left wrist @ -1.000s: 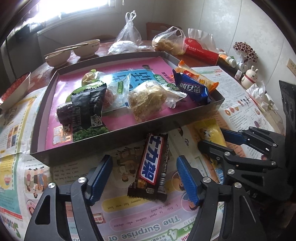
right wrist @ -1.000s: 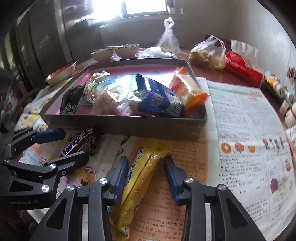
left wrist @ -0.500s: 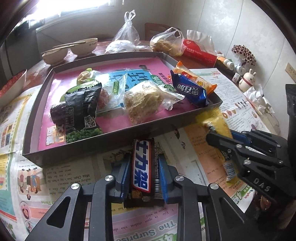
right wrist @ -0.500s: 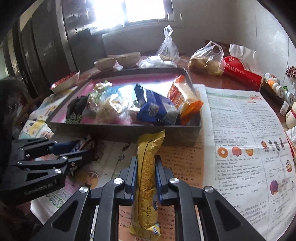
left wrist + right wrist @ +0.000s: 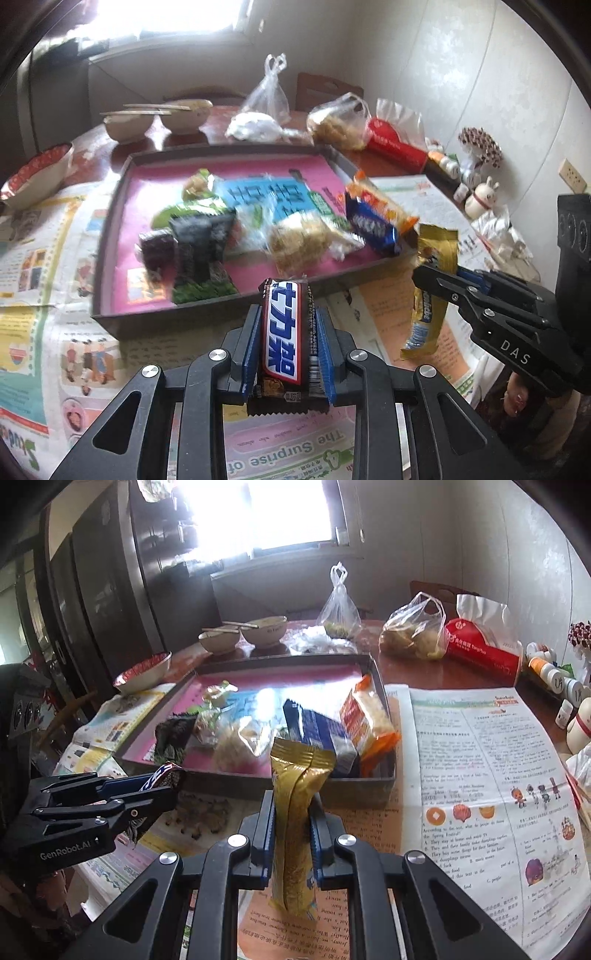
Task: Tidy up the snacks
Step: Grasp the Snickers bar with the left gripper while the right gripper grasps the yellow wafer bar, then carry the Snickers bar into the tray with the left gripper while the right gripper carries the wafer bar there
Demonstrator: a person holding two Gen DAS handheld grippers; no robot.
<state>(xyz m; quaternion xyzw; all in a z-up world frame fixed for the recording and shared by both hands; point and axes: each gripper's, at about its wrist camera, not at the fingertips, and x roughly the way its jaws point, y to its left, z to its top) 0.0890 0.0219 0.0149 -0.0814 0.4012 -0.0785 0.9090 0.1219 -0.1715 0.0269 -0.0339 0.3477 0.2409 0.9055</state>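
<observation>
My left gripper (image 5: 287, 321) is shut on a dark chocolate bar (image 5: 284, 332) with a red, white and blue label, held just above the newspaper in front of the tray. The right gripper (image 5: 292, 808) is shut on a long golden-yellow snack packet (image 5: 295, 812), also lifted off the paper. In the left wrist view that right gripper (image 5: 439, 273) and its yellow packet (image 5: 428, 306) hang to the right of the chocolate bar. The dark tray (image 5: 147, 321) with a pink lining holds several snack packs, among them a blue packet (image 5: 371, 225) and an orange one (image 5: 365, 716).
Newspaper (image 5: 491, 775) covers the table around the tray. Behind the tray stand two bowls (image 5: 155, 118) with chopsticks, plastic bags (image 5: 336, 125) and a red tissue pack (image 5: 484, 650). Small bottles and figurines (image 5: 476, 177) line the right wall. A red-patterned bowl (image 5: 37, 170) sits at the left.
Both grippers closed on their snacks, the left on the chocolate bar and the right on the yellow packet. Both then rose off the newspaper toward the tray.
</observation>
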